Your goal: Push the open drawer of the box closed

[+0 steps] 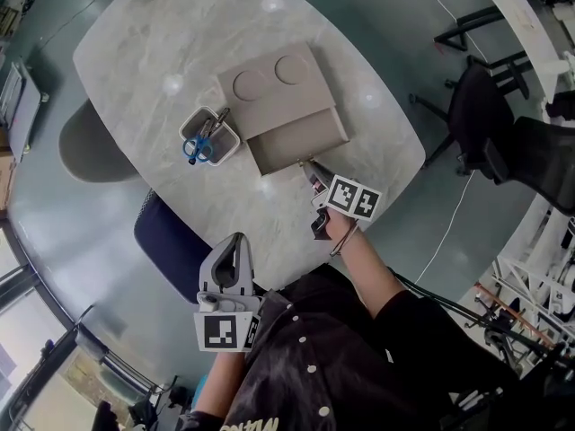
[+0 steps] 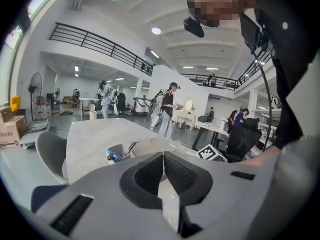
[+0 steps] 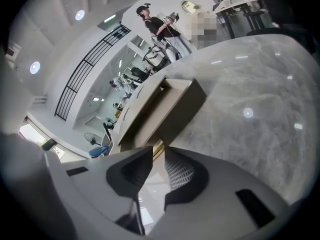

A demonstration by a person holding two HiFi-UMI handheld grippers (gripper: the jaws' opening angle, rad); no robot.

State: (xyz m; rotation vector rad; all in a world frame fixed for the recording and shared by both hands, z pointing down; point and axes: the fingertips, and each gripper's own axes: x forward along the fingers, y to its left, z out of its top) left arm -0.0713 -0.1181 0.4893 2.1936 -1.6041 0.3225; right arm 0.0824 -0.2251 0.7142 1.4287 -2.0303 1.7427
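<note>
Drawer: the shallow taupe drawer (image 1: 296, 142) stands pulled out of the flat taupe box (image 1: 278, 83) with two round recesses in its lid. The box sits about mid-way across the pale marbled tabletop (image 1: 153, 43), and the drawer front faces your near edge.
Right gripper: your right gripper (image 1: 308, 167) has its jaws drawn almost together. Its tips are right at the small brass knob (image 3: 157, 146) in the middle of the drawer front. I judge it is placed to push rather than clamped on the knob.
Left gripper: your left gripper (image 1: 235, 245) has its jaws closed on nothing, and you hold it by your body, off the near edge.
Push: press through the middle of the front, straight toward the far edge and in line with the drawer's travel. An off-centre shove would likely skew the drawer or slide the whole box.
Drawer contents: nothing shows inside.
Cup: the small grey square cup (image 1: 225, 151) sits just beside the box, toward the left edge. It holds blue-handled scissors (image 1: 196, 149) and dark pens (image 1: 218, 119), and it is clear of your push line.
</note>
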